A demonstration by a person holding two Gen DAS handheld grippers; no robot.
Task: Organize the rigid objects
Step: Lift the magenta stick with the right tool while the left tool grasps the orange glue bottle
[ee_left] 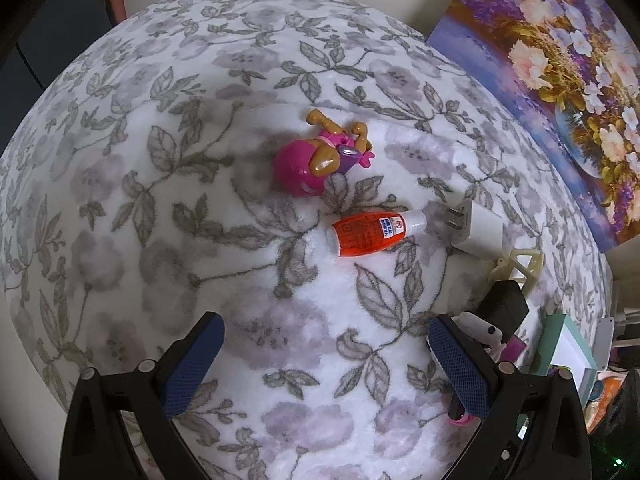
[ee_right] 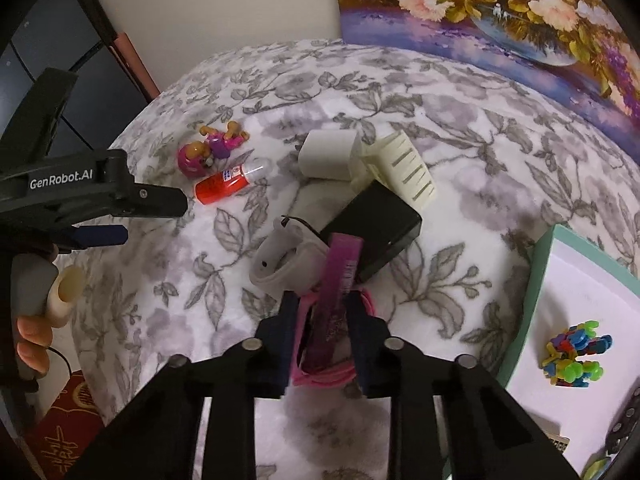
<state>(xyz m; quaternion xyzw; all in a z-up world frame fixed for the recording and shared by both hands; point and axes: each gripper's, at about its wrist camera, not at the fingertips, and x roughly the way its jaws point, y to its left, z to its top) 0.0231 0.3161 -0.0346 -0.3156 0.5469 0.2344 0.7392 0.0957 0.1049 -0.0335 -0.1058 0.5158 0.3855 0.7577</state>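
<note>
- The rigid objects lay scattered on a floral blanket, and one of them, a pink and purple flat item, was clamped between the pads of the right gripper, standing tilted up from the cloth with a pink loop around its base.
- The left gripper hung with its blue-padded fingers spread wide and nothing between them, above bare blanket; a hand showed on its handle in the right wrist view.
- A pink toy figure lay toward the far side, with an orange bottle on its side just beside it, apart from it.
- A white charger sat next to the bottle's white cap, its prongs pointing at the cap; whether they touched could not be told.
- A cream slatted plastic piece leaned against the charger and overlapped the far corner of a black box.
- A white rounded device lay against the near side of the black box, touching the held item.
- A teal-rimmed box stood at the blanket's right edge, holding a multicoloured block toy with much white floor free around it.
- A flower painting leaned along the far right edge.
- The left and near blanket was open.
</note>
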